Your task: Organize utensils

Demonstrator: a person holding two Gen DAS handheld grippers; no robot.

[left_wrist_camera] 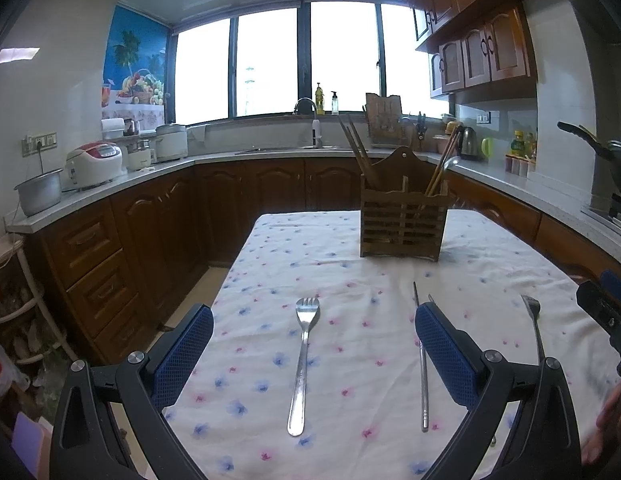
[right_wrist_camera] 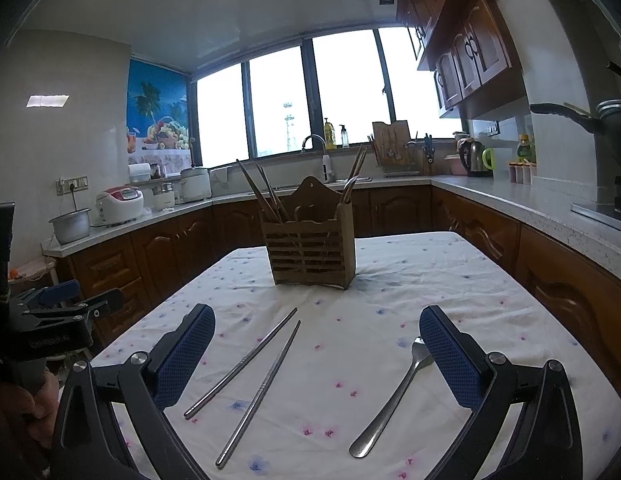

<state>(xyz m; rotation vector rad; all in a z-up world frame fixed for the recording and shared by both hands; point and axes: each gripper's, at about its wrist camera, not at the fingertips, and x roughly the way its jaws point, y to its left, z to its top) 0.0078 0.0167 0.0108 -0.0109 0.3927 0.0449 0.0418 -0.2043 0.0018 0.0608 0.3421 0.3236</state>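
Left gripper (left_wrist_camera: 314,350): jaws wide apart, empty, straddling the fork (left_wrist_camera: 302,364) on the tablecloth (left_wrist_camera: 330,240).
Right gripper (right_wrist_camera: 316,354): spread, empty, above the chopsticks (right_wrist_camera: 250,380).
Holder (left_wrist_camera: 402,220): stood beyond.
Advice: centre on the handle, close squarely.

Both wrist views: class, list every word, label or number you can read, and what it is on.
None can be read.
Left tool: print on its body, too blurred.
Rice cooker: panel markings too small.
Yellow bottle: label too small.
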